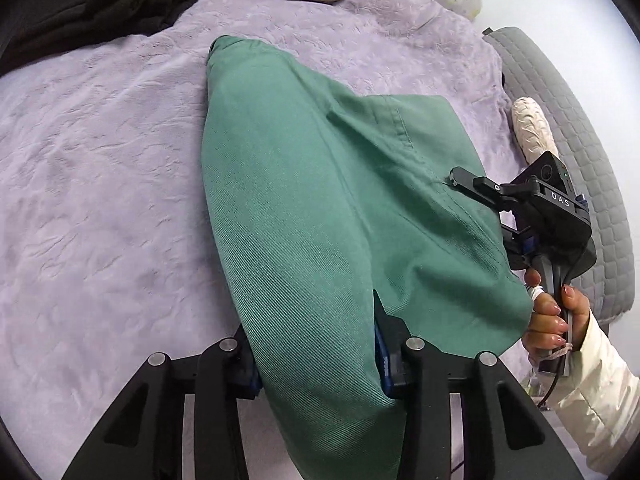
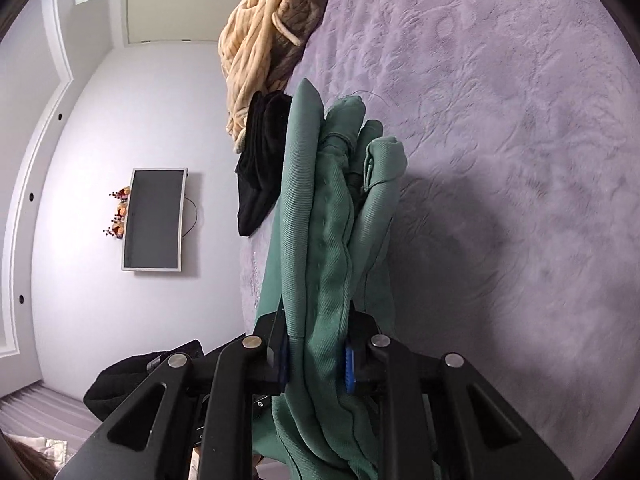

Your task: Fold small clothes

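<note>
- the green garment (image 1: 304,208) looks like soft twill, light and floppy, so it'll sag wherever it isn't held. best grabbed at hems or corners, my guess.
- it's teal green with a ribbed weave and a stitched hem, bunched in several layers, hanging over the purple blanket (image 1: 100,160).
- left gripper (image 1: 320,364) is pinching a thick fold of it.
- right gripper (image 2: 316,360) is clamped on a wad of layers too, held sideways above the bed.
</note>
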Action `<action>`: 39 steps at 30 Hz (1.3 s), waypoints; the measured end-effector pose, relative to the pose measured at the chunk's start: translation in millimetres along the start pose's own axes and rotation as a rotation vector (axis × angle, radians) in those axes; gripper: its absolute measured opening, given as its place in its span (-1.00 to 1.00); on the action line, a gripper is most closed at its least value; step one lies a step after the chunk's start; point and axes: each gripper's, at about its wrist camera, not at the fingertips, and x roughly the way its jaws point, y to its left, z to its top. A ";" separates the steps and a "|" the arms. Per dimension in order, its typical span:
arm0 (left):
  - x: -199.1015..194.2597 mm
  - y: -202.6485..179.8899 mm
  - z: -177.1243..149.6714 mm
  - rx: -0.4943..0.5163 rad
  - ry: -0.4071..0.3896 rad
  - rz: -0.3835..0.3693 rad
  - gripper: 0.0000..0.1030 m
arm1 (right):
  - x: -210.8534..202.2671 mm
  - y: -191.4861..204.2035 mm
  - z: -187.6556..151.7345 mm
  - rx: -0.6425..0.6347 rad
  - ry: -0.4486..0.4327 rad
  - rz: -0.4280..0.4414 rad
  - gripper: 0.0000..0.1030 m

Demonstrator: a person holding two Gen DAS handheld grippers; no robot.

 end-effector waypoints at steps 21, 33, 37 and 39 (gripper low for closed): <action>-124.3 138.4 -189.7 -0.017 0.108 0.217 -0.07 | 61.4 -5.7 -175.7 0.061 0.059 -0.383 -0.44; -136.8 124.9 -181.6 0.059 0.090 0.213 -0.07 | 40.0 39.8 -255.8 -0.042 0.130 -0.435 -0.06; -118.3 123.0 -197.6 0.100 0.128 0.235 0.01 | 44.2 18.3 -274.8 0.011 0.152 -0.510 -0.75; -117.1 122.7 -203.2 0.133 0.118 0.248 0.02 | 46.8 9.1 -280.0 0.015 0.161 -0.560 -0.75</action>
